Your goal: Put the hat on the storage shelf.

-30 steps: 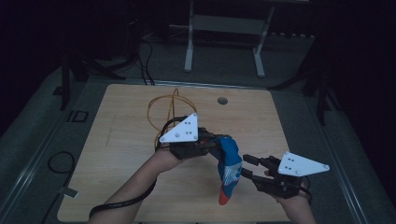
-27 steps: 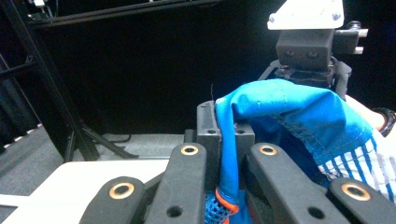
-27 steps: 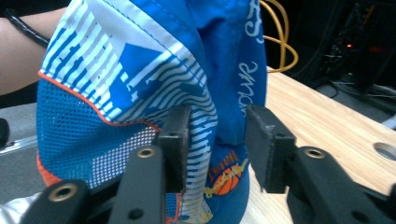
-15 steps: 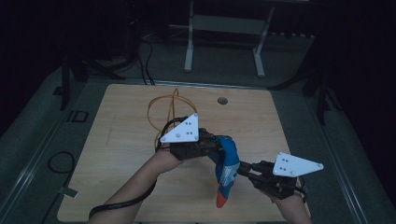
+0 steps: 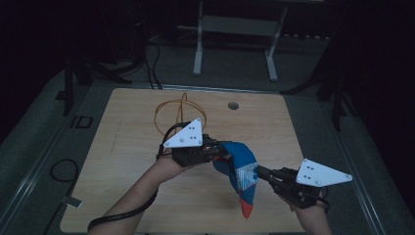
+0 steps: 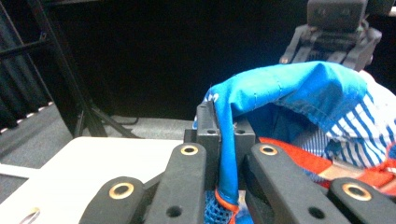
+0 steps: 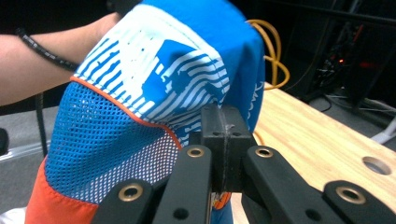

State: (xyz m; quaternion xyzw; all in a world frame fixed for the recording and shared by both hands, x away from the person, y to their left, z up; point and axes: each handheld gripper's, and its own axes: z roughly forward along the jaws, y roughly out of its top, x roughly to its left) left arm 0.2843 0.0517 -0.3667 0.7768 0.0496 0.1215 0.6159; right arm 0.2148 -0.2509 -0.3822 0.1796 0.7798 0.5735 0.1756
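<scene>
With your left gripper [image 5: 215, 152] and right gripper [image 5: 262, 172] both clamped on the blue-and-orange mesh garment [image 5: 241, 171] held above the near tabletop [image 5: 127, 147], pulling apart too hard could slip its thin hem free.

The counter [image 5: 122, 147] lies bare along its left side, its far right corner and its near edge, so a hand could pass freely there. At the far middle a looped orange cable [image 5: 171, 115] stands in the way, with a small round hole [image 5: 233, 105] just right of it. In the middle, a blue cloth [image 5: 242, 169] hangs between the left tool [image 5: 215, 154] and the right tool [image 5: 262, 172], blocking that stretch.
</scene>
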